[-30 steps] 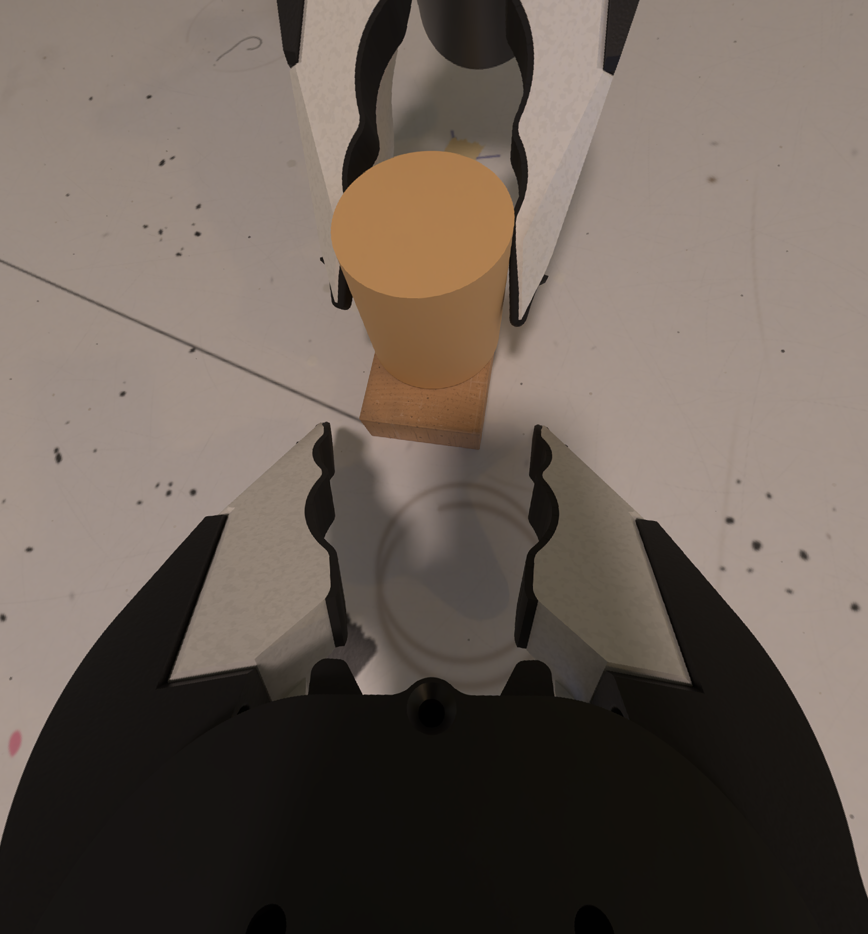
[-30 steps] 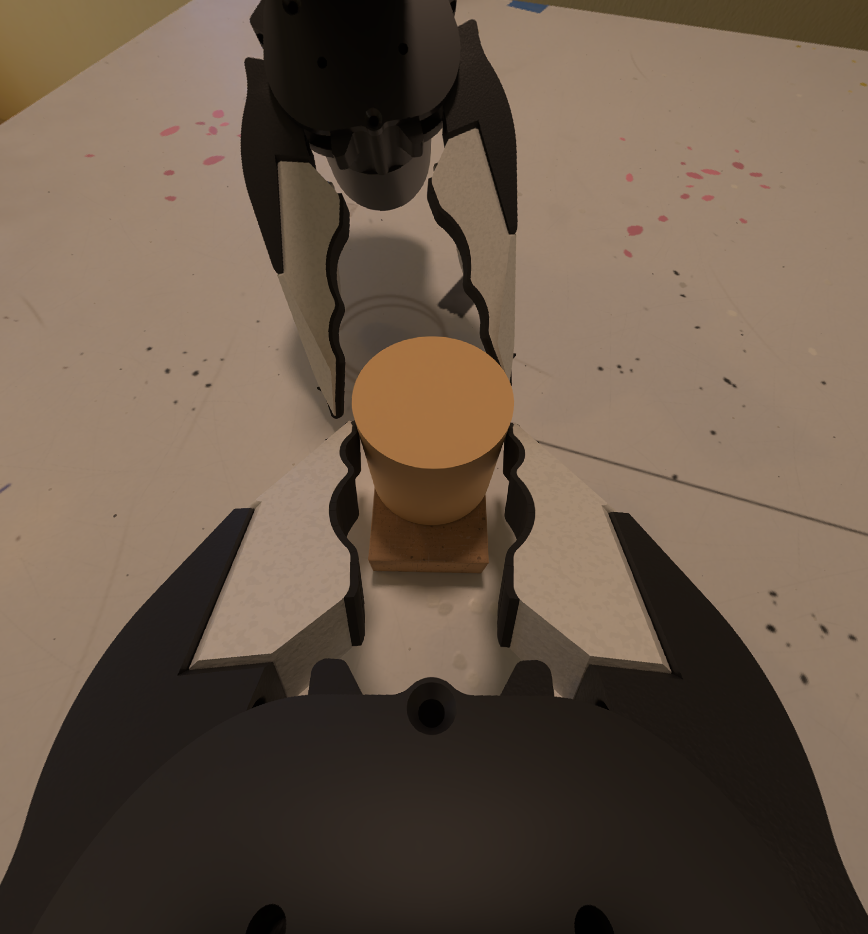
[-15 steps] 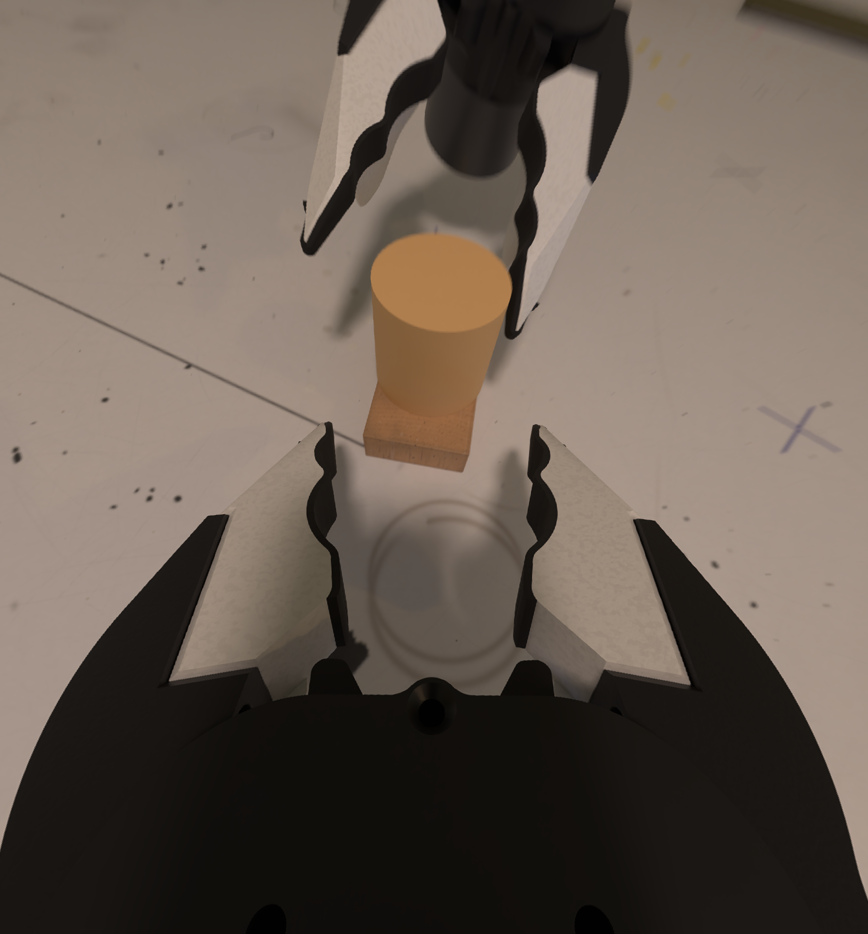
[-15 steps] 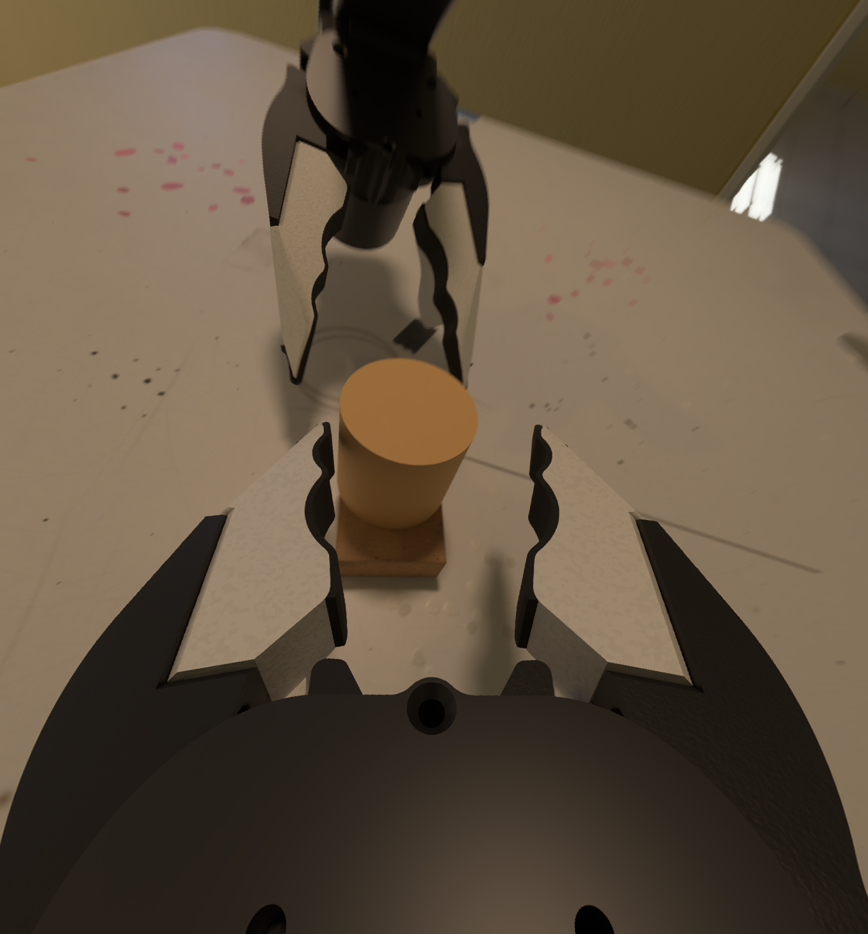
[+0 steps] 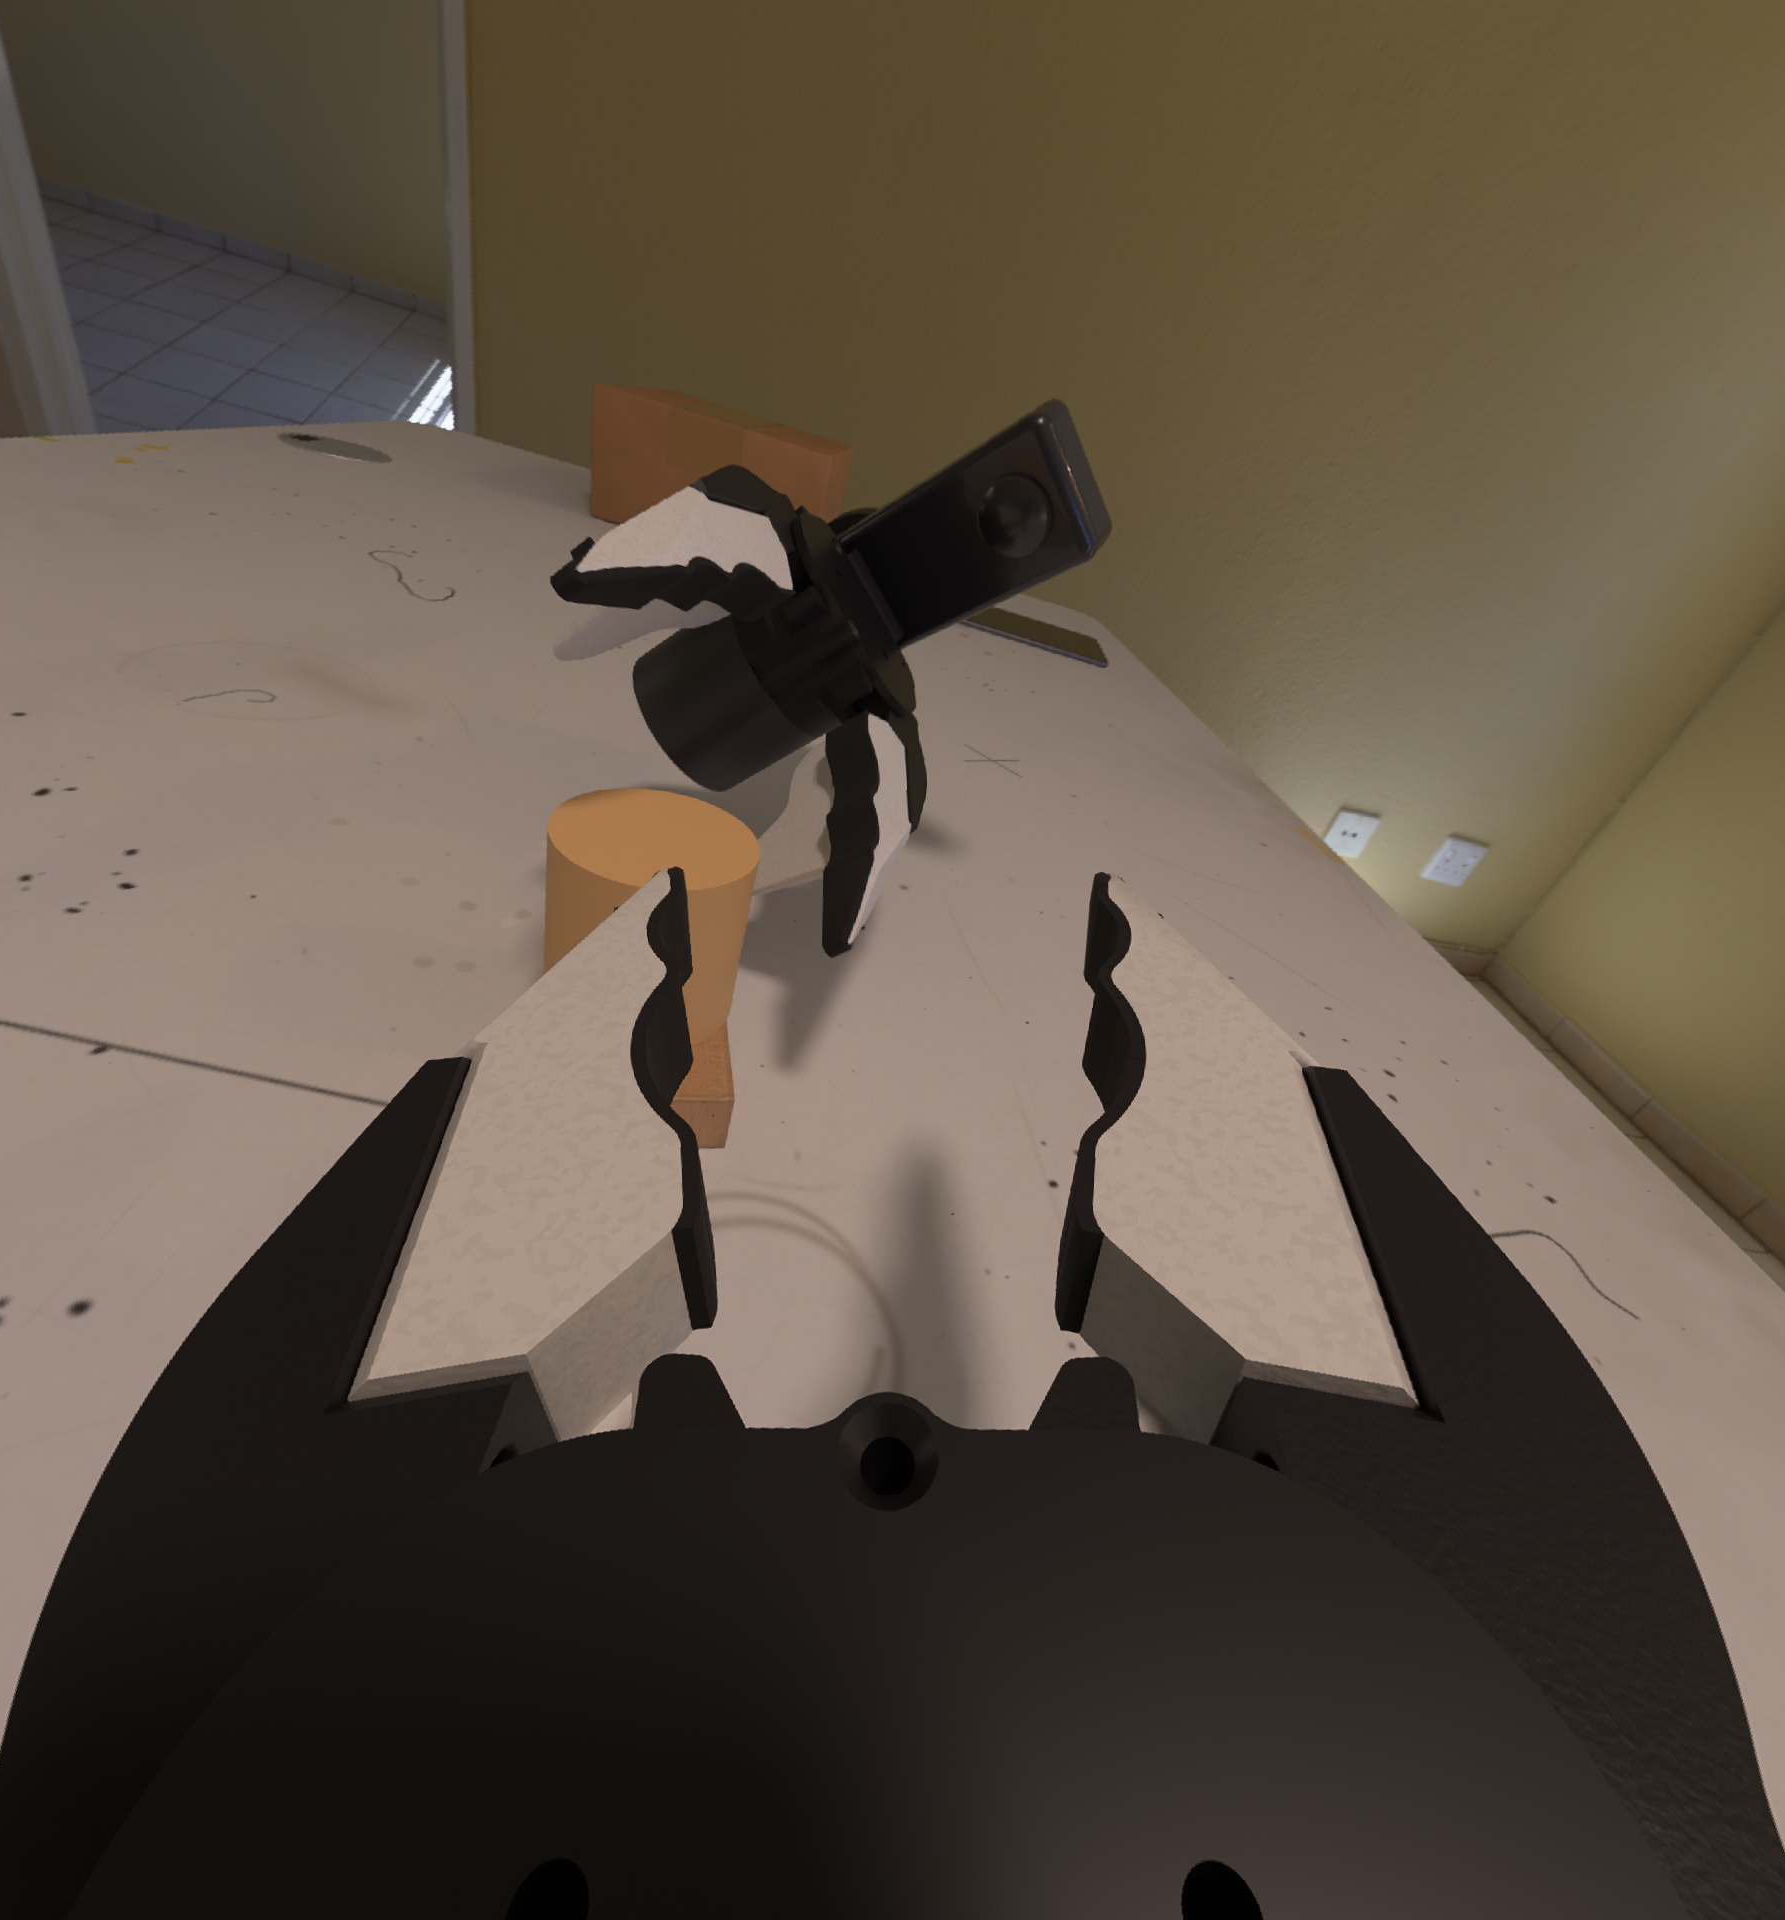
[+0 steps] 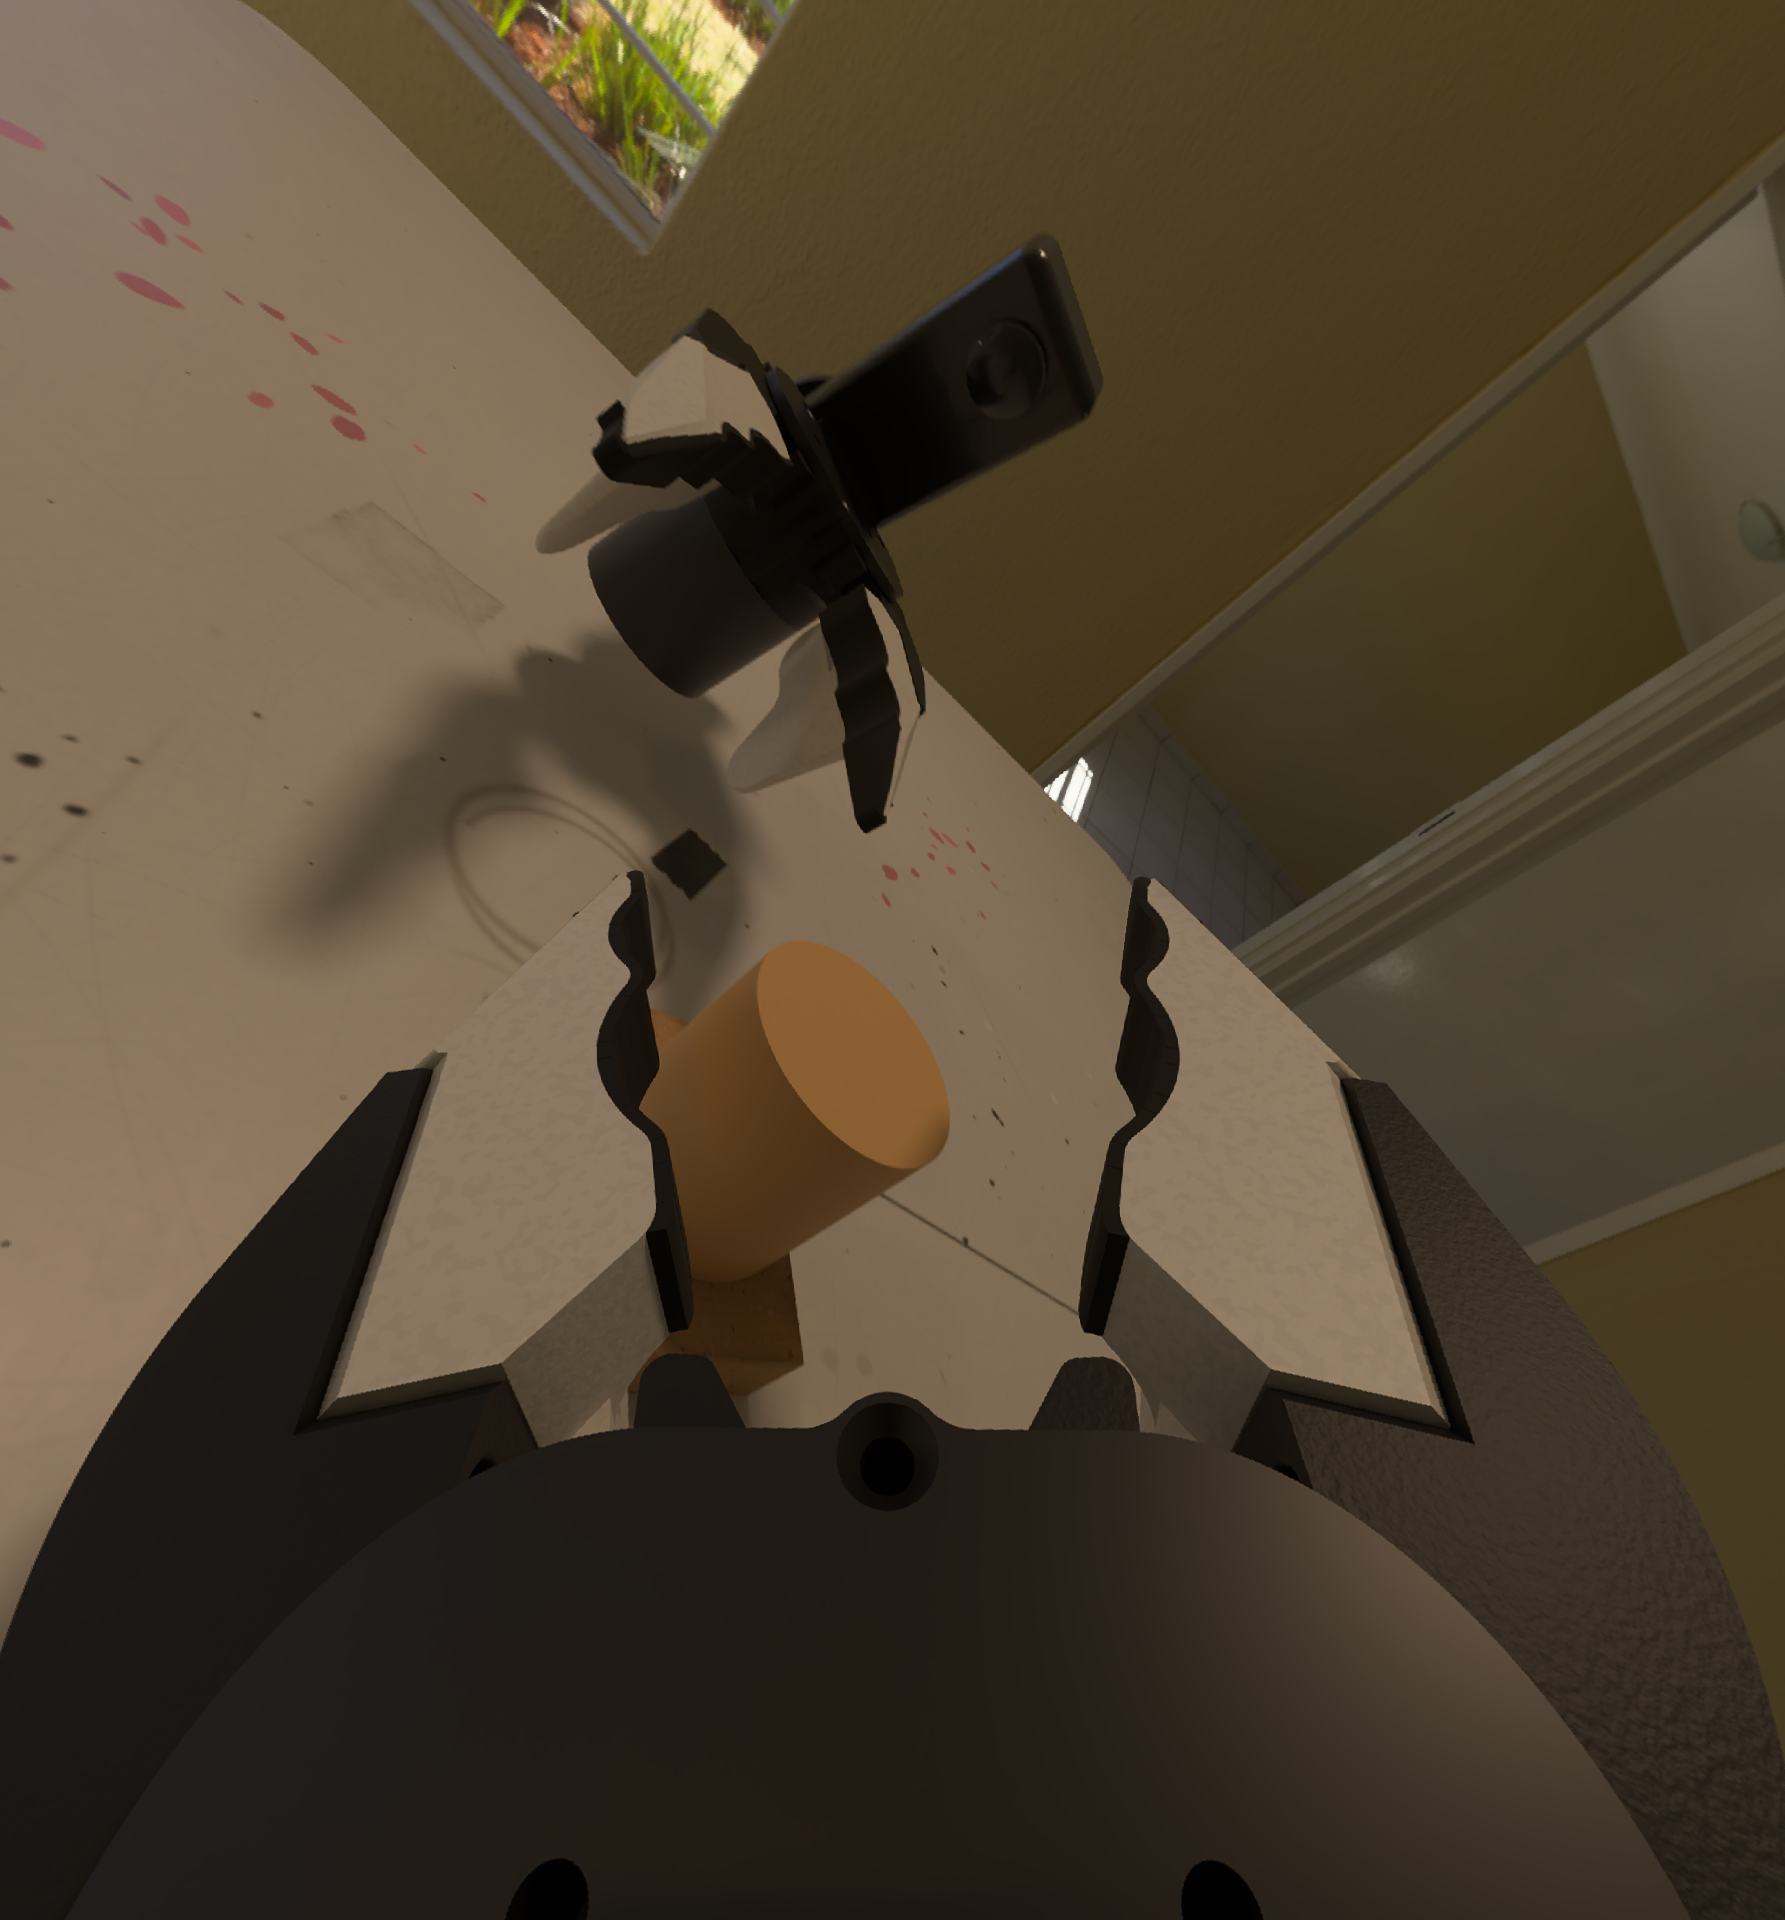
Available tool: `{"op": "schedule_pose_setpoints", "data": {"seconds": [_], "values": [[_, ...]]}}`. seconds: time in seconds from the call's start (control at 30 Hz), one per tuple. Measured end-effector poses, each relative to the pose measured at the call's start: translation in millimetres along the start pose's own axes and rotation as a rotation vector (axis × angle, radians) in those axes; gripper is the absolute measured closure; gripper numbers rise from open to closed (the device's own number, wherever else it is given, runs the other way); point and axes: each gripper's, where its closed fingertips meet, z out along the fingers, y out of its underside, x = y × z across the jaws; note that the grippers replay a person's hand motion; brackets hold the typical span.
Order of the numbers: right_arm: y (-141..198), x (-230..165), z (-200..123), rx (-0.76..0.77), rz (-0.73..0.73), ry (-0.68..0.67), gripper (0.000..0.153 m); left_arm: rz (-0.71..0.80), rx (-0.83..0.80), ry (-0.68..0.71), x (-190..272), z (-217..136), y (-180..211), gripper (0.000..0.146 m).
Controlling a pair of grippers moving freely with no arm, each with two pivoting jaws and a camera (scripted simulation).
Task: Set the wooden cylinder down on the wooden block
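Note:
The wooden cylinder (image 5: 649,894) stands upright on the small wooden block (image 5: 706,1091) on the table. It also shows in the right wrist view (image 6: 805,1101), on the block (image 6: 753,1340); that view is rolled, so both look slanted. My left gripper (image 5: 888,883) is open and empty, and its left finger (image 5: 555,1122) covers part of the cylinder and block. My right gripper (image 6: 886,885) is open and empty, with the cylinder near its left finger (image 6: 514,1174), apart from both pads. Each gripper shows in the other's view, raised and open: the right one (image 5: 701,764), the left one (image 6: 737,623).
The white table (image 5: 244,831) is speckled with paint. An orange-brown box (image 5: 711,447) stands at its far edge, with a flat dark strip (image 5: 1044,634) nearby. Yellow walls, a doorway and a window lie beyond the table edges.
My right gripper opened off the cylinder. Both grippers drew back, lifted and tilted away. The cylinder stayed standing on the block.

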Motion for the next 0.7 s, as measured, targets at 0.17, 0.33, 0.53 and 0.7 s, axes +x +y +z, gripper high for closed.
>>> {"op": "schedule_pose_setpoints", "data": {"seconds": [0.17,0.33,0.53,0.7], "values": [[-6.8,-6.6,2.8,0.013,-0.048,0.004,0.058,-0.011,-0.004,0.01,-1.3,1.4,0.1,0.069],[-14.3,-4.9,0.0,0.055,-0.099,0.044,0.06,-0.034,-0.05,-0.012,-4.6,4.1,6.0,0.07],[-5.2,-24.5,5.3,0.006,-0.129,-0.057,0.064,-0.082,-0.163,-0.055,-10.5,12.6,21.4,0.071],[7.1,-39.4,10.0,-0.074,-0.197,-0.121,0.059,-0.082,-0.31,-0.114,-15.2,18.6,40.8,0.071]]}}
